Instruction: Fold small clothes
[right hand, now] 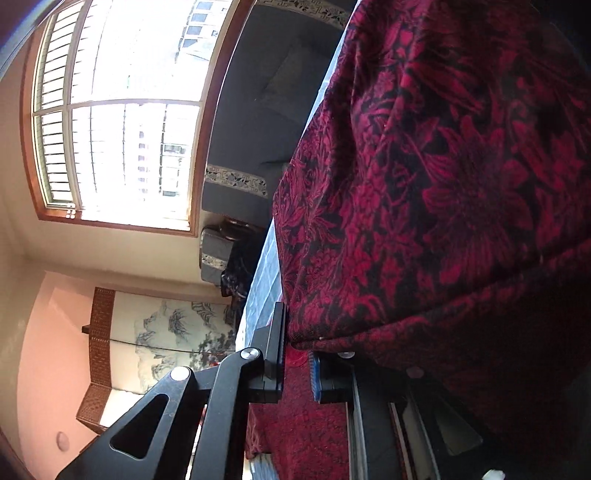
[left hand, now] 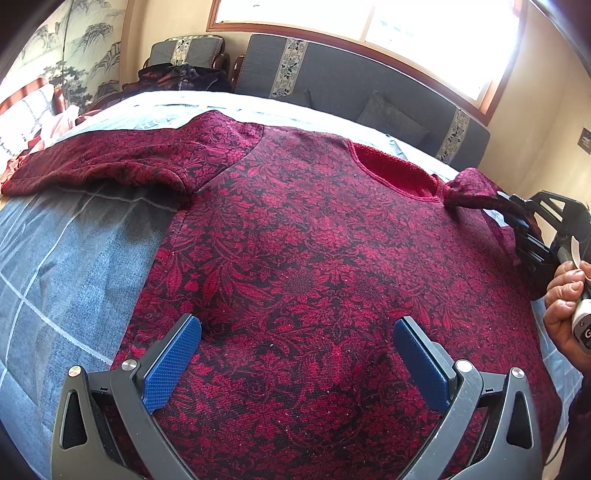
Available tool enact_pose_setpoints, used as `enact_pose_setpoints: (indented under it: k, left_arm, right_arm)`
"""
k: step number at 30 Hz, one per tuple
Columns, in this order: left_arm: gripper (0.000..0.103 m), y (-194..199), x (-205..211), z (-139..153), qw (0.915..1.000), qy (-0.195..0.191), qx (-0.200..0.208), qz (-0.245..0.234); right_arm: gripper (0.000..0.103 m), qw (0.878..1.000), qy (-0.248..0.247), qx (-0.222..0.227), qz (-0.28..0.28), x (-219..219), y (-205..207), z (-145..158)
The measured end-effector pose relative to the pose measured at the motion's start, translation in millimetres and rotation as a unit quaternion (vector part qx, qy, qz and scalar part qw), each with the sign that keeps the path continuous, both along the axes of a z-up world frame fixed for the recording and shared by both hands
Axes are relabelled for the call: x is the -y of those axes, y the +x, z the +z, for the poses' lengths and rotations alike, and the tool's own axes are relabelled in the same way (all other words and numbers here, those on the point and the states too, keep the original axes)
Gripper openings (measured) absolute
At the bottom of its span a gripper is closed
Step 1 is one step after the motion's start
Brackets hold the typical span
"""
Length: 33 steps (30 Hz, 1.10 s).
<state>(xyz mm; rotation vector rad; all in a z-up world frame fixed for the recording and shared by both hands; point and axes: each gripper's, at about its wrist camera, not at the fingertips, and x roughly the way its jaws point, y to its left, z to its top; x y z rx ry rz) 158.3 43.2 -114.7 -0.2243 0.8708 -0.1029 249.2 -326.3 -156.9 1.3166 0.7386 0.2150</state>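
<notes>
Left gripper (left hand: 297, 350) hangs over the lower body of a dark red flowered sweater (left hand: 295, 258), its two blue-padded fingers (left hand: 171, 363) spread wide with nothing between them but the cloth lying flat underneath; whether the tips touch the knit cannot be told. That sweater lies spread on a bed (left hand: 55, 266) with a blue-grey checked cover, one sleeve (left hand: 96, 162) stretched out to the left, the neck opening (left hand: 395, 171) showing a plain red inside. At the right edge of this view the other sleeve (left hand: 474, 192) is bunched into a twist that runs into the black right gripper (left hand: 517, 216), which is partly cut off by the frame; a hand (left hand: 565, 306) wraps its handle, only the knuckles and fingers showing. Behind the bed stand a grey sofa (left hand: 332, 77) and a bright, washed-out window (left hand: 369, 22). From the right wrist view, which is rolled on its side, the right gripper (right hand: 297, 362) has its jaws drawn nearly together on red cloth, a narrow strip of it pinched between them, and a big fold of the sweater (right hand: 443, 184) drapes over the right finger, hiding most of it and filling the right half of the picture. Left of it are the window (right hand: 122, 110), the sofa (right hand: 258, 110) and a painted folding screen (right hand: 166, 332).
</notes>
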Motion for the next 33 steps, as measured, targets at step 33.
enact_pose_setpoints:
  k: [33]
  left_arm:
    - [0.103,83,-28,11,0.9742,-0.201,-0.099,-0.03]
  right_arm:
    - [0.006,0.973,0.037,-0.049,0.223,-151,19,-45]
